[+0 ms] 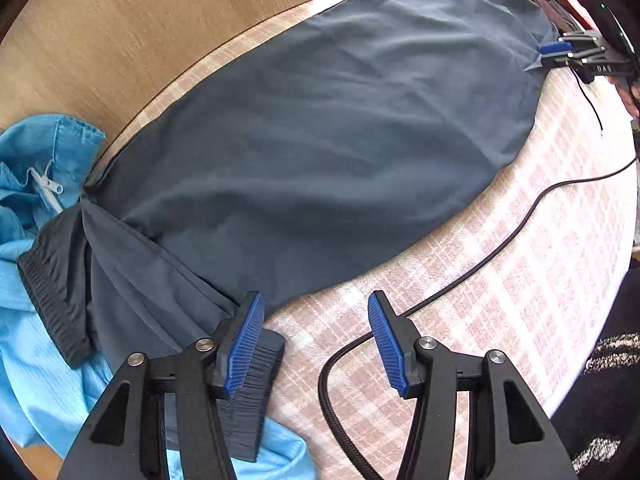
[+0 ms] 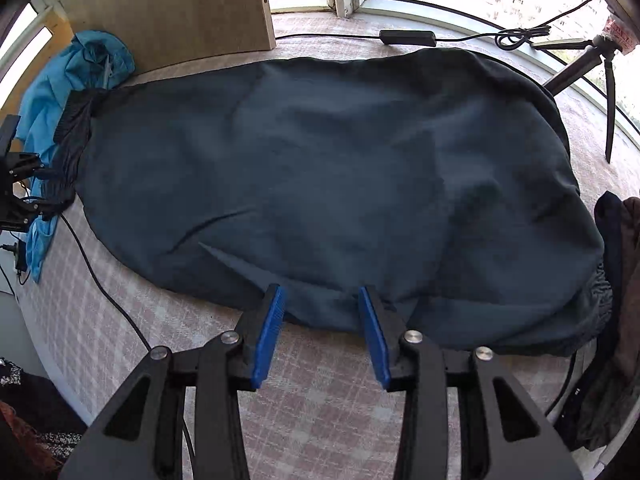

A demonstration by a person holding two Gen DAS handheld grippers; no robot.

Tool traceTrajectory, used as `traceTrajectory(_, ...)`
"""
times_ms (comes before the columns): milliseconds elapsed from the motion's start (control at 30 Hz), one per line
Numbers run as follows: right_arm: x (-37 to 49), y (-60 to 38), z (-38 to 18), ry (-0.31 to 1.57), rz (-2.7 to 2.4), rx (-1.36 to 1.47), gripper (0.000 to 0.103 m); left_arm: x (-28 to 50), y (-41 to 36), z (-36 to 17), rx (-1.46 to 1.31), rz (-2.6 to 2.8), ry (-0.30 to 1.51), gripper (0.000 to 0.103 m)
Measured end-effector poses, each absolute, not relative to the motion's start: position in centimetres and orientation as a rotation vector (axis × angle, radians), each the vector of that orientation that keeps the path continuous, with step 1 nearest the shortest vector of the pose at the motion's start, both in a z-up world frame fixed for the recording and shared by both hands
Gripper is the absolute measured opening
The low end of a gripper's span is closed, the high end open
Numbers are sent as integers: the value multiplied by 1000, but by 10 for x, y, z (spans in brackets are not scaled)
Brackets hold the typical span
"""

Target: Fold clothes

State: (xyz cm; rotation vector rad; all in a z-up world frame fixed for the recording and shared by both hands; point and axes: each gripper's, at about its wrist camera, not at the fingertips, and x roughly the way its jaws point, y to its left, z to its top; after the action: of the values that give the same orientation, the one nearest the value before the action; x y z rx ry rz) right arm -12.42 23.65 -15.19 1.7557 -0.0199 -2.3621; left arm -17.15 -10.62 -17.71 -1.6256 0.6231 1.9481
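Sunlit windows back a checked surface (image 2: 320, 392) where both pairs of tongs sit low at the near edge. Right tongs (image 2: 322, 334) stand parted, holding nothing, their tips at the near hem of the dark garment (image 2: 320, 168). Left tongs (image 1: 316, 344) gape wide beside its ribbed cuff (image 1: 52, 300), over a black cable (image 1: 460, 284). Spread flat in one long panel, the garment could be half folded or merely smoothed; further folds look due. A blue garment (image 1: 36, 380) lies crumpled beyond.

Bare tablecloth (image 2: 320, 400) nearside is free; black cable (image 1: 500, 248) crosses it.
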Motion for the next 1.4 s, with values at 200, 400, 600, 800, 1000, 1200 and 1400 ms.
traceTrajectory(200,-141,233,-151,-161,-2386,1708,51,-130,-60,-192,-1548,1840,708,52)
traceTrajectory(400,-159,229,-151,-302,-2403,1657,48,-137,-21,-204,-1520,1787,689,52)
traceTrajectory(600,-179,231,-151,-363,-2447,1642,21,-152,-5,-208,-1515,1821,705,52)
traceTrajectory(800,-199,253,-156,-412,-2487,1675,13,-190,-2,-201,-1521,1950,711,51)
traceTrajectory(1000,-223,263,-160,-548,-2489,1654,13,-192,8,-180,-1468,1961,624,49)
traceTrajectory(1200,-240,261,-159,-533,-2465,1666,14,-186,39,-202,-1411,1874,810,50)
traceTrajectory(1400,-207,256,-153,-505,-2391,1640,26,-242,35,-206,-1537,1925,672,30)
